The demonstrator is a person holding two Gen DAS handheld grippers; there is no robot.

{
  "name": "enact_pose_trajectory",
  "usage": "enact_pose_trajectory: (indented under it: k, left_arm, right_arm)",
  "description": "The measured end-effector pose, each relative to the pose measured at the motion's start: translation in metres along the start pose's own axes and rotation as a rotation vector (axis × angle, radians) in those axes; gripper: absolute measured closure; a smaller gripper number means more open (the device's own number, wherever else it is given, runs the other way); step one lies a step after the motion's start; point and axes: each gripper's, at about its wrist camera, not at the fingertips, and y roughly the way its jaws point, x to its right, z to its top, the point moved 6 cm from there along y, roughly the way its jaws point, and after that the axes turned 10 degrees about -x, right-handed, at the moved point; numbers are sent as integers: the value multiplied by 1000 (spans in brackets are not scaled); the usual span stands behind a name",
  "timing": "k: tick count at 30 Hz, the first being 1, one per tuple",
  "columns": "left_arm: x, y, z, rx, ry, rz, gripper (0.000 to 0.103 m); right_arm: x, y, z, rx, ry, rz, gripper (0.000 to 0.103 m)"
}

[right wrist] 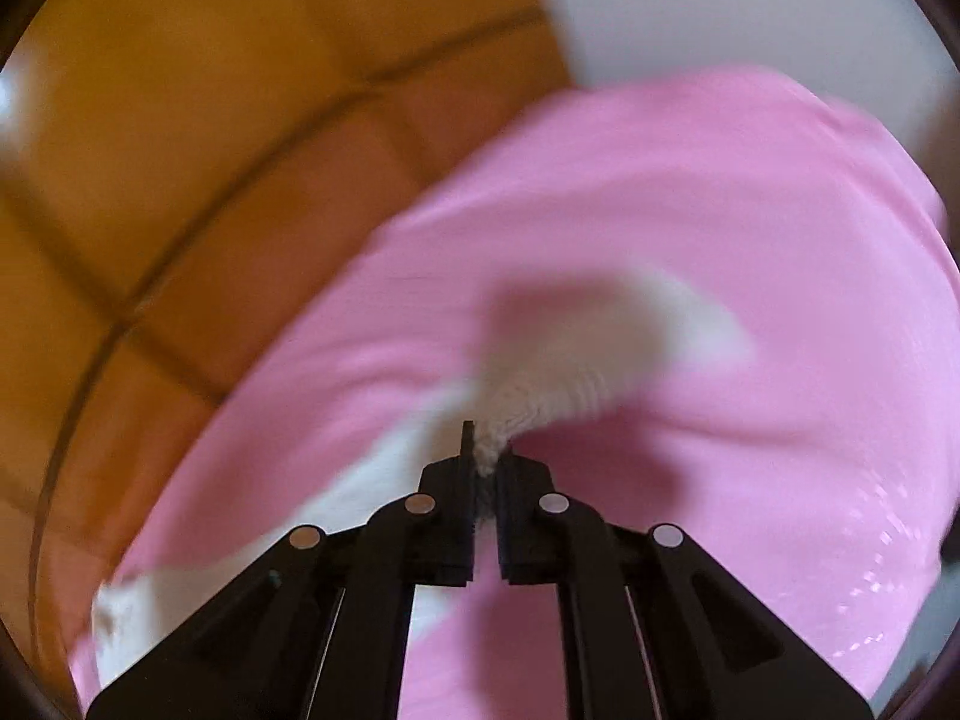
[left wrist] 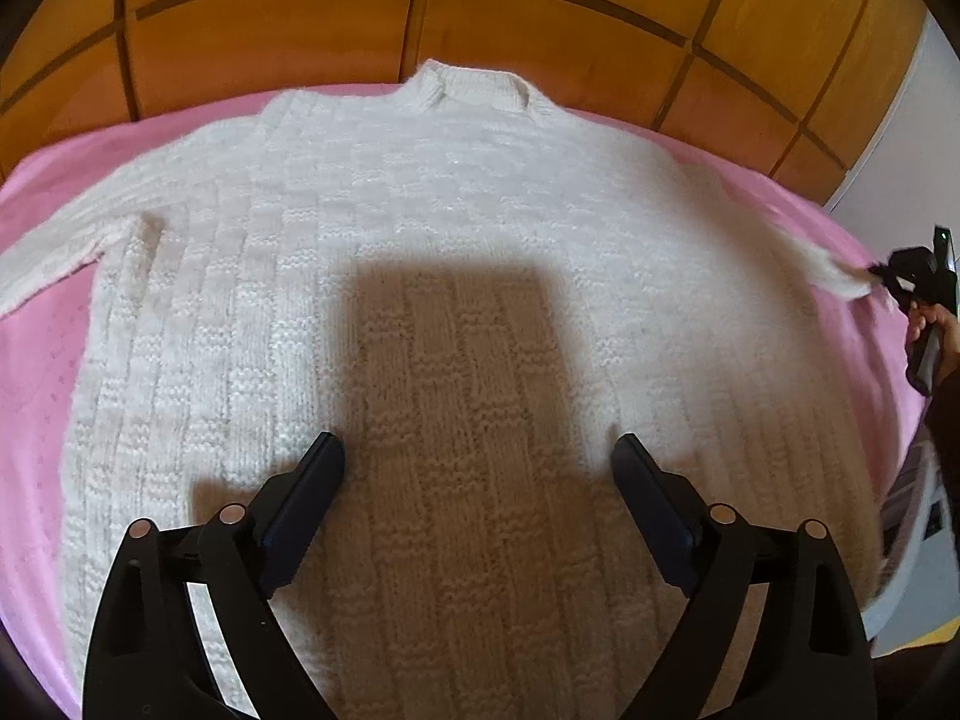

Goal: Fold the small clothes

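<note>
A white knitted sweater [left wrist: 420, 228] lies flat on a pink sheet [left wrist: 36, 372], its collar toward the wooden headboard. Above its lower body hovers my left gripper [left wrist: 477, 456], jaws wide open with nothing between them, throwing a dark shadow on the knit. At the far right, my right gripper [left wrist: 882, 276] holds the tip of the sweater's right sleeve [left wrist: 834, 267], pulled out sideways. In the blurred right wrist view, my right gripper [right wrist: 489, 453] is shut on the white sleeve cuff [right wrist: 540, 384], which rises off the pink sheet [right wrist: 720, 228].
An orange-brown wooden headboard [left wrist: 420, 18] with dark grooves runs behind the bed. A white wall [left wrist: 900, 138] shows at the right. A person's hand [left wrist: 942, 330] grips the right tool's handle. Past the bed's right edge sits a light object [left wrist: 918, 516].
</note>
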Motion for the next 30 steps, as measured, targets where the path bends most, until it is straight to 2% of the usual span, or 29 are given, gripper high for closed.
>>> enact_pose_trajectory:
  k: [3, 6, 9, 10, 11, 15, 16, 17, 20, 22, 23, 26, 28, 30]
  left_arm:
    - [-7, -8, 2, 5, -53, -71, 14]
    - [-12, -15, 4, 18, -69, -83, 12]
    - [-18, -21, 4, 24, -82, -96, 9]
    - [-20, -23, 5, 29, -90, -99, 4]
    - [-23, -24, 7, 38, -99, -105, 4]
    - [-34, -32, 13, 71, -146, -112, 4]
    - [-37, -36, 15, 87, -155, -102, 4]
    - [-40, -37, 17, 90, -153, -99, 4]
    - [-43, -41, 22, 76, -162, -124, 4]
    - [-46, -44, 28, 91, -184, -130, 4]
    - [-44, -44, 33, 92, -186, -144, 4]
    - [-35, -44, 45, 102, -163, -122, 17]
    - [-16, -44, 56, 108, -97, -109, 18]
    - [12, -47, 69, 138, 12, -77, 18]
  right_arm:
    - [-72, -11, -15, 1, -204, 56, 99]
    - [-145, -16, -50, -21, -398, 107, 99]
    - [-214, -13, -102, -71, -562, 168, 99]
    - [-240, -7, -122, -98, -614, 191, 99]
    - [-261, -4, -143, -123, -662, 211, 99]
    - [-327, 5, -219, -220, -829, 282, 97]
    - [-339, 5, -240, -245, -864, 302, 92]
    - [-346, 5, -250, -255, -877, 316, 74]
    - [-344, -4, -273, -272, -866, 349, 51]
    - [-326, -14, -280, -275, -831, 368, 37]
    - [-316, -20, -283, -270, -820, 369, 36]
    - [-279, -26, -296, -301, -780, 351, 34]
    - [-252, -31, -307, -323, -763, 335, 34]
    - [-232, -32, -315, -331, -735, 330, 26]
